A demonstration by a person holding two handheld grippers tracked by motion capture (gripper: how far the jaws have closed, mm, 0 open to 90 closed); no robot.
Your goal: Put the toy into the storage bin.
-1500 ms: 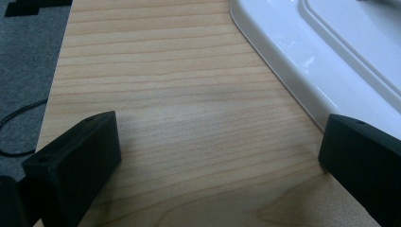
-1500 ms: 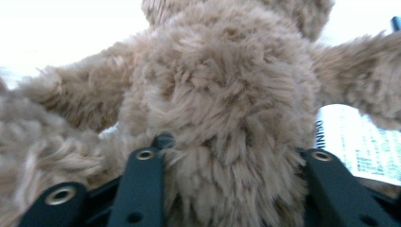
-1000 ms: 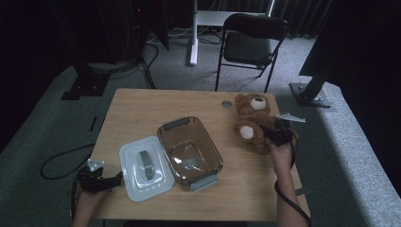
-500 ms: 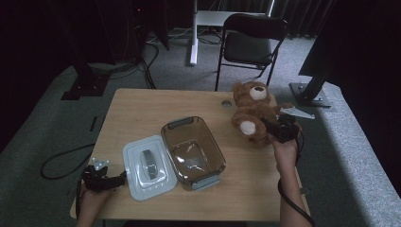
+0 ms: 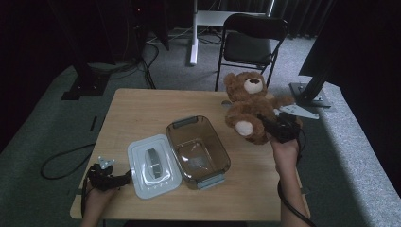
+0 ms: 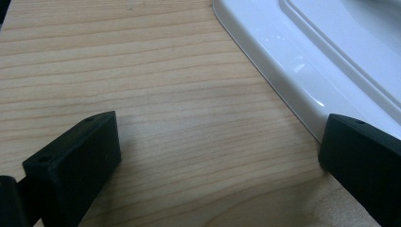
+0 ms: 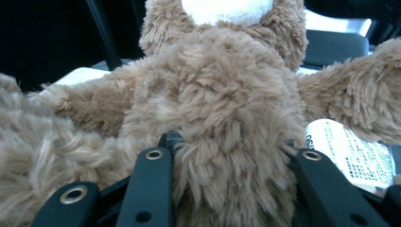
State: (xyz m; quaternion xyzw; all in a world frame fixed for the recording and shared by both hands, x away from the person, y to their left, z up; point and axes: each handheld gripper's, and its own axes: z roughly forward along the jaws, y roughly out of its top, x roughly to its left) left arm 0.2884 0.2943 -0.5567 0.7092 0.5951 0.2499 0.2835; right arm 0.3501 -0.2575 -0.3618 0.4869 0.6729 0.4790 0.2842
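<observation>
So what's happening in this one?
A person works at a wooden table with a gripper in each hand. The right gripper is clamped on a brown plush teddy bear, held up above the table's right side. The left gripper rests open beside a white plastic lid, gripping nothing. A clear brown-tinted plastic container sits open and empty next to the lid.

A clear brown plastic container (image 5: 198,150) sits on the light wooden table (image 5: 142,113) beside its white rectangular lid (image 5: 153,165), while a black folding chair (image 5: 250,42) stands beyond the table's far edge.
</observation>
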